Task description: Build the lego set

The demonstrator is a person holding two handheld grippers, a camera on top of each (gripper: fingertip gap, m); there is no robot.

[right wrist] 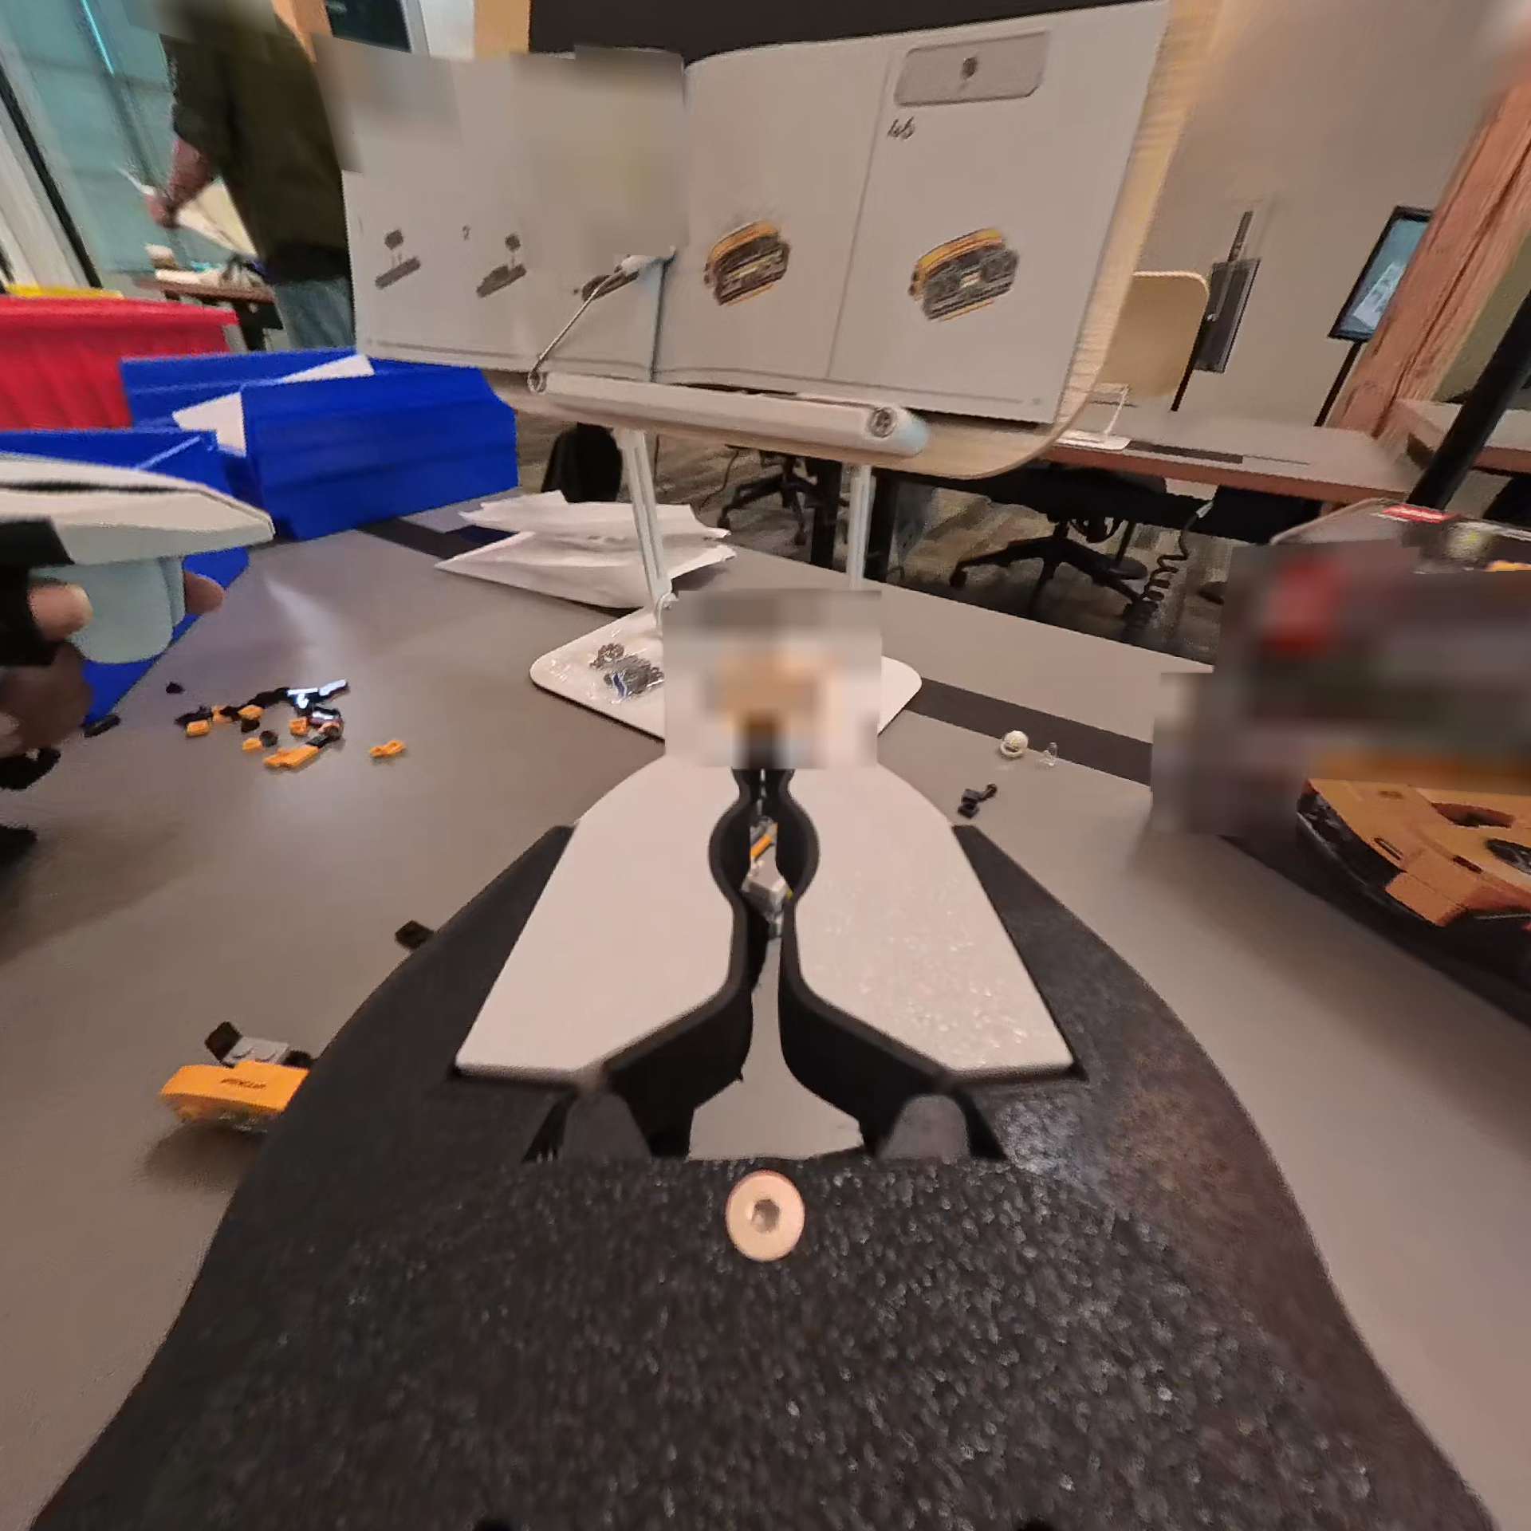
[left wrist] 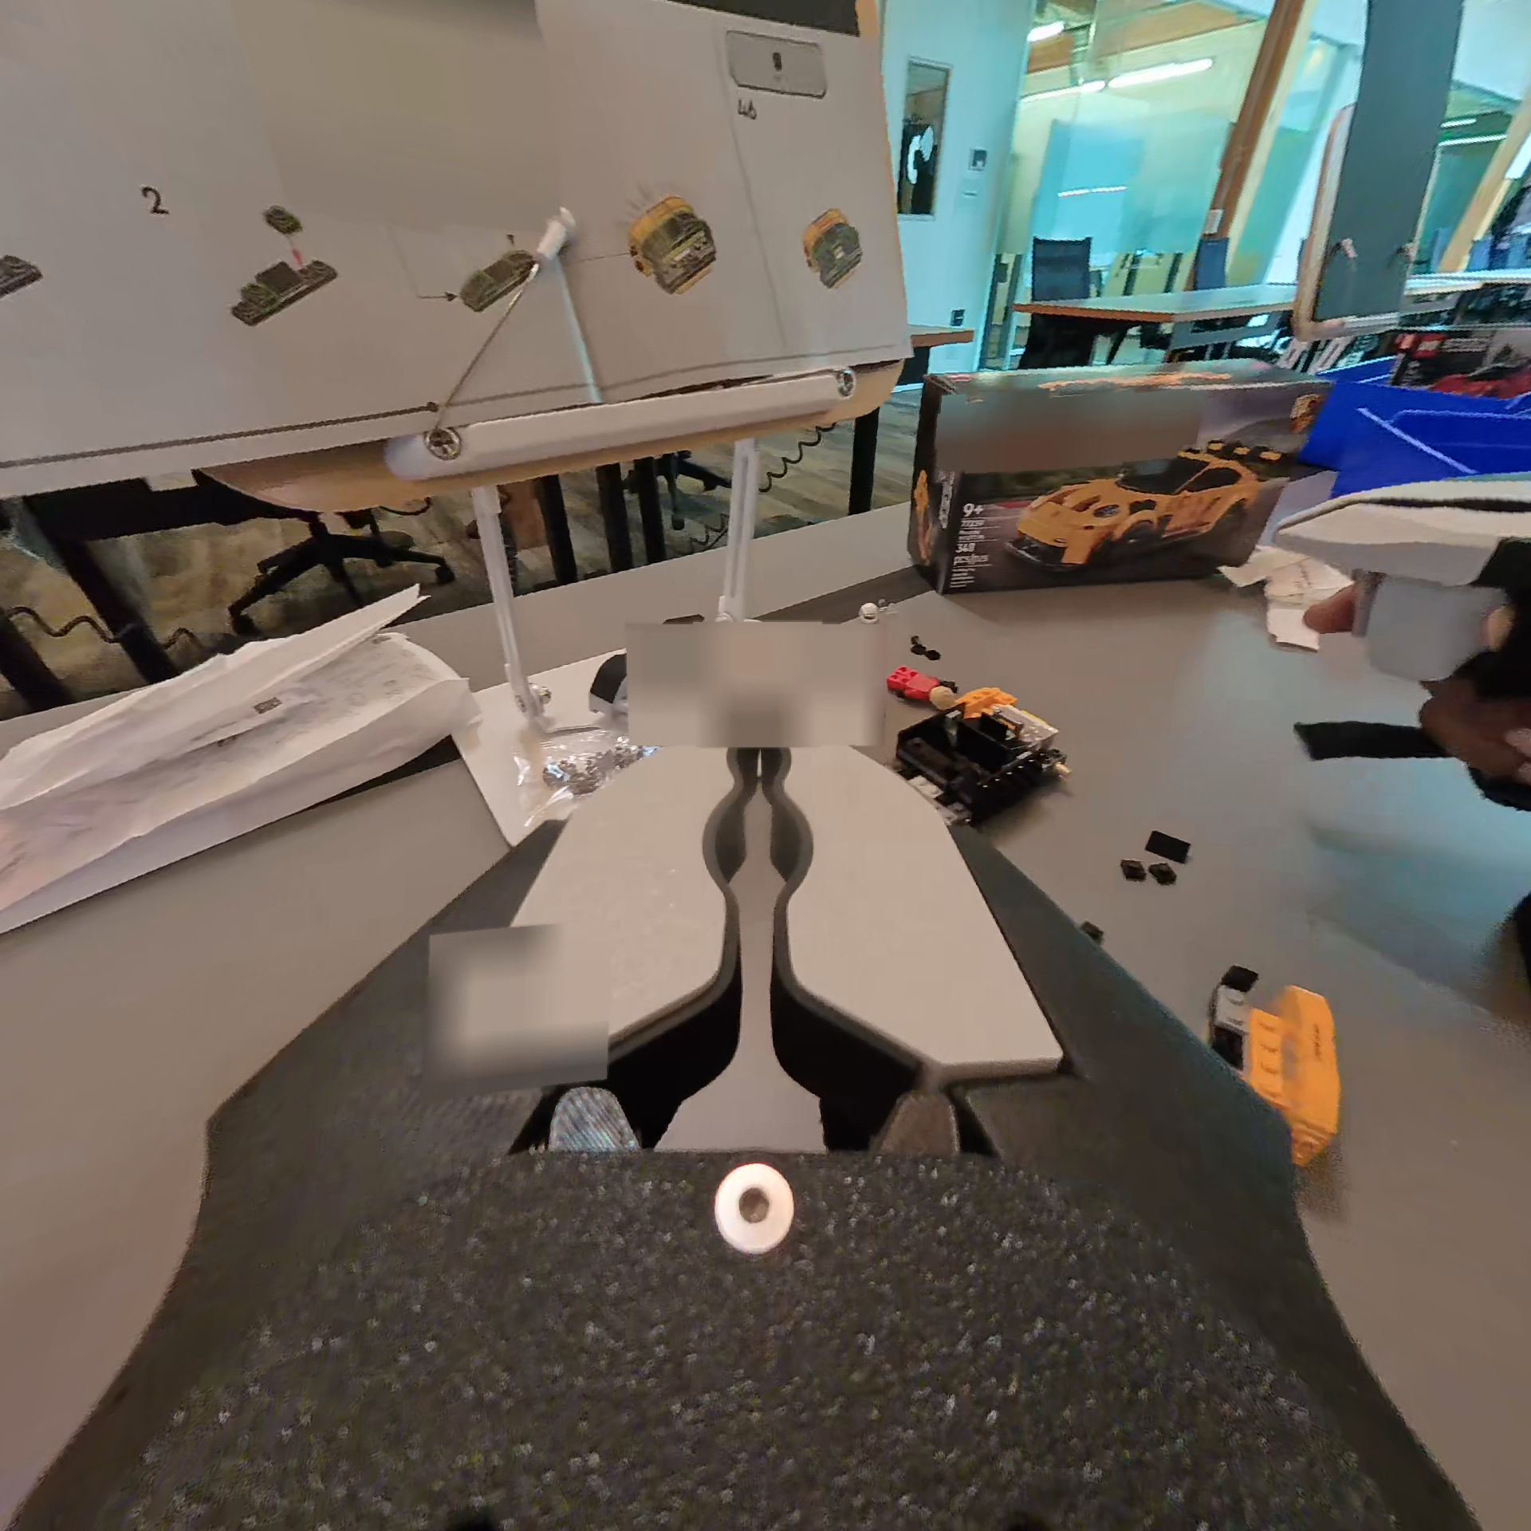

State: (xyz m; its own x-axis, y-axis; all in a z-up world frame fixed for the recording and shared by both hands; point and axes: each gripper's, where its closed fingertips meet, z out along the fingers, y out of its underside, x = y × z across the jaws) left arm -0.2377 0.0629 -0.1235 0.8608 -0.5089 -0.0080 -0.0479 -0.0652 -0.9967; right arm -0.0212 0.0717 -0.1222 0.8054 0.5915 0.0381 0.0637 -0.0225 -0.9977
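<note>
While the left tool (left wrist: 758,758) hovers over the grey counter (left wrist: 248,953) with its fingers drawn nearly together on nothing, the right tool (right wrist: 766,783) pinches a small grey-and-orange lego piece (right wrist: 766,878). An orange body section (left wrist: 1292,1069) lies nearest, the black chassis (left wrist: 978,754) beyond it, then the propped instruction booklet (left wrist: 497,232) and the set's box (left wrist: 1102,489).

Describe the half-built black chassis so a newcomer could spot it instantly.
Find the set's box with the yellow car picture at the table's far edge. In front of it sits the black chassis, the only large assembled block among scattered small pieces, with an orange part on top.
</note>
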